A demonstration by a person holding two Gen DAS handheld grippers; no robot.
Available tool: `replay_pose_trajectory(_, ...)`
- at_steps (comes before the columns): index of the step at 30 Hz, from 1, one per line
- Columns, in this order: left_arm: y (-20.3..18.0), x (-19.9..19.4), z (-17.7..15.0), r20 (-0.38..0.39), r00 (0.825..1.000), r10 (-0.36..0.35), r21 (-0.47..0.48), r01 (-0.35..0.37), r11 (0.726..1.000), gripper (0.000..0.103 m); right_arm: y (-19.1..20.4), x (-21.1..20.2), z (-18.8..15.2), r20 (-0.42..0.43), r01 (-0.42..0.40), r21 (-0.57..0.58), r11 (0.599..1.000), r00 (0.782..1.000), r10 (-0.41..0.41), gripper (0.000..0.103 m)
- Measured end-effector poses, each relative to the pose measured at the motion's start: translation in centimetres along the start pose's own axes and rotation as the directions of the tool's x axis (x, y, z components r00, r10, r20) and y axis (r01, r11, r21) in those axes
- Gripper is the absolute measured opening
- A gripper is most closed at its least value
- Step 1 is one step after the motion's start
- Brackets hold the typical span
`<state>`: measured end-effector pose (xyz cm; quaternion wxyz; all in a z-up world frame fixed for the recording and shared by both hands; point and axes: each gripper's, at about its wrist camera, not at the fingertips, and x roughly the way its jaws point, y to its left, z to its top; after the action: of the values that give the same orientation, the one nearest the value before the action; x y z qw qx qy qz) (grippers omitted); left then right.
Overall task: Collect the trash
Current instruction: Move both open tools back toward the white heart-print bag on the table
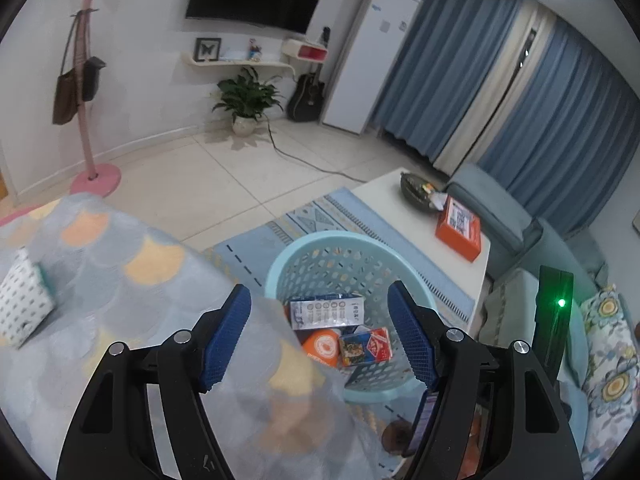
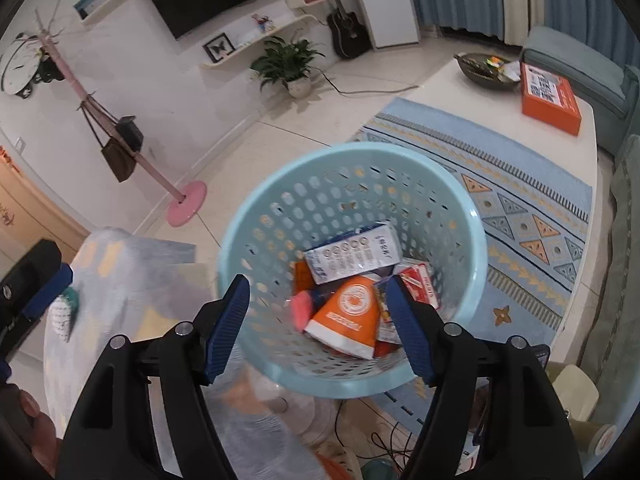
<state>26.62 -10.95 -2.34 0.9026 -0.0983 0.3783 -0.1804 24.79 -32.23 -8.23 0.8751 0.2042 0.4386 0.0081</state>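
I am holding my right gripper (image 2: 318,324) directly above the light blue basket (image 2: 256,184), its blue jaws spread wide apart with nothing between them. Inside the basket, trash is lying in a heap: a white and blue carton (image 2: 354,252) is resting on top toward the basket's far wall, an orange and white carton (image 2: 348,316) is lying just nearer than it, a red and white box (image 2: 420,286) is tucked against the basket's right wall, and a pink item (image 2: 302,310) is sitting to the left of the orange carton.

I am holding my left gripper (image 1: 320,336) on the near-left side of the basket (image 1: 304,248), its jaws also standing wide and empty, partly over a grey blanket with orange scallops (image 1: 132,256) that borders the basket's left side. A white spotted item (image 1: 24,300) is lying on that blanket, well to the left of the basket.

Beyond the basket to the right, an orange box (image 2: 550,98) is sitting on the white bench (image 2: 460,80), beside a dark bowl (image 2: 486,66).
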Motion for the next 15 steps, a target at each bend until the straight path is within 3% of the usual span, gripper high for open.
replay_pose_trajectory(7, 1.9, -5.6, -1.5, 0.081, 0.996, 0.045, -0.016, -0.044, 0.999, 0.076, 3.8, -1.9, -0.8, 0.021, -0.030, -0.075, 0.997, 0.999, 0.031, 0.071)
replay_pose_trajectory(15, 6.3, -12.0, -3.9, 0.165, 0.979, 0.116, -0.100, -0.100, 0.990, 0.077, 9.6, -4.0, -2.5, 0.034, -0.068, -0.188, 0.980, 0.997, 0.076, 0.074)
